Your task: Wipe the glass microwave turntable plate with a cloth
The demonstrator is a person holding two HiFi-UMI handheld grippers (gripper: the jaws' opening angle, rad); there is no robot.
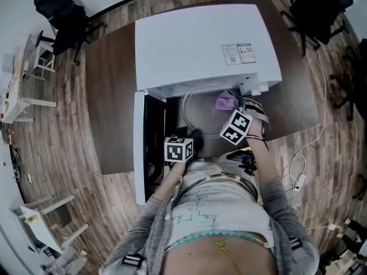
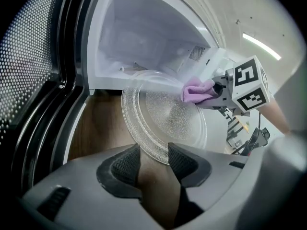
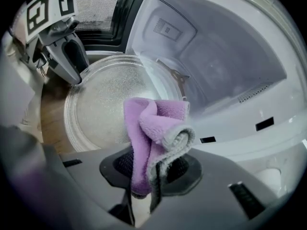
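The round glass turntable plate (image 1: 198, 110) sticks out of the open microwave's mouth. My left gripper (image 2: 153, 155) is shut on the plate's near rim, and the ribbed glass (image 2: 163, 119) slants away from the jaws. My right gripper (image 3: 153, 162) is shut on a bunched purple cloth (image 3: 148, 128). The cloth (image 2: 196, 89) rests against the plate's far right edge. In the right gripper view the left gripper (image 3: 72, 73) pinches the plate (image 3: 105, 104) at its upper left rim. From the head view both marker cubes sit just in front of the cavity, cloth (image 1: 225, 102) above the right one.
The white microwave (image 1: 200, 44) stands on a brown table (image 1: 109, 96), its door (image 1: 140, 148) swung open to the left. The white cavity (image 2: 144, 37) lies behind the plate. Cables (image 1: 298, 171) trail on the wood floor at right. Black chairs stand at the room's far corners.
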